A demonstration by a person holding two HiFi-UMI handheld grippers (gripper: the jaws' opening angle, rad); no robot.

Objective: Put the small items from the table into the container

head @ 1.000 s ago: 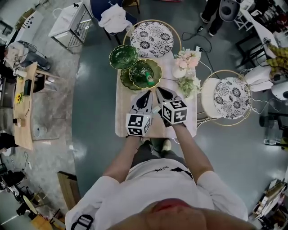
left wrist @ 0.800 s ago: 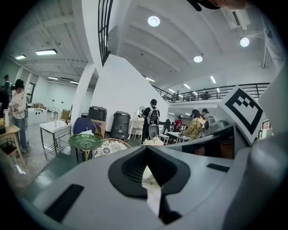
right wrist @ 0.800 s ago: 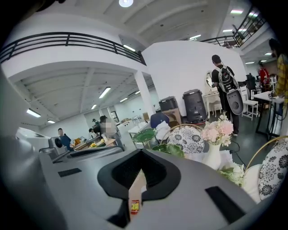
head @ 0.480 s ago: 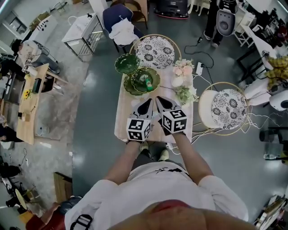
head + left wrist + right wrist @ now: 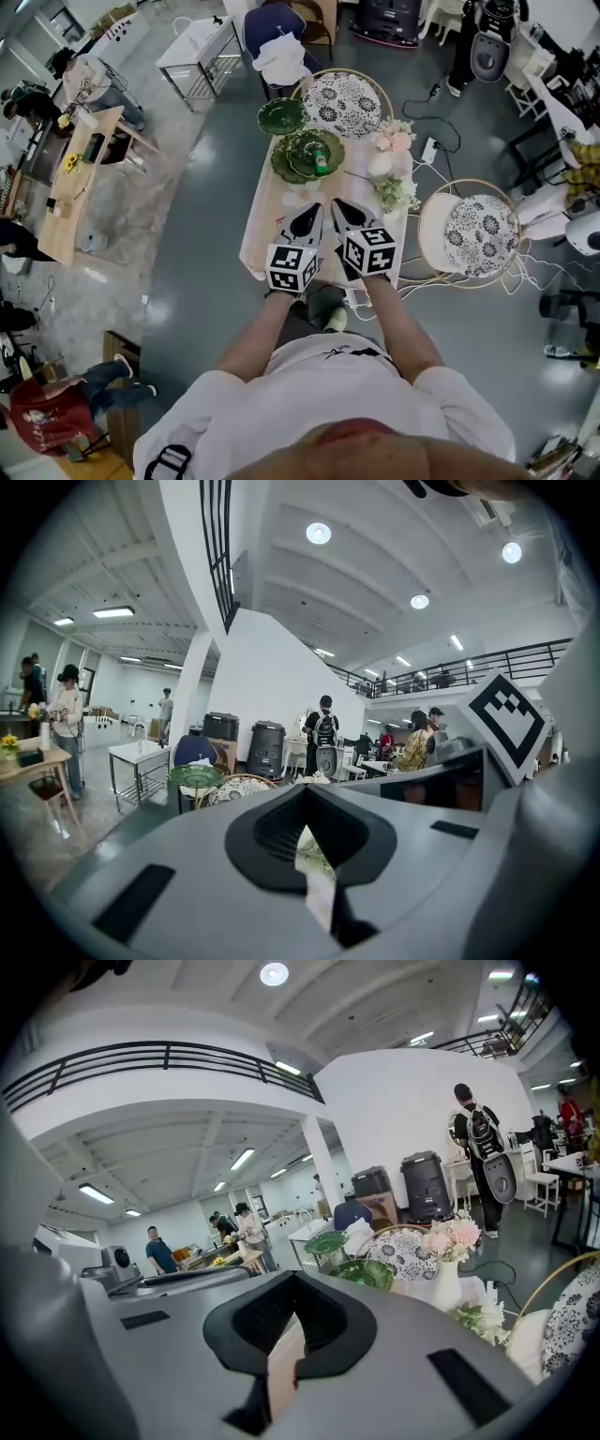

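Green bowls stacked at the far end of the table, 1 small green item lying in the top bowl. Left gripper hovers over the pale cloth near the table's front, jaws closed, nothing between them. Right gripper just beside it, jaws closed too, empty. Flower vase at the table's right edge, patterned chair beyond

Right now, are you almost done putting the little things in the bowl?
Nearly, it seems. Done: a small green item lies in the green bowl. In hand: nothing; left gripper and right gripper are shut and empty over the table. Left: I can make out no other small items there, only flowers and a second bowl.
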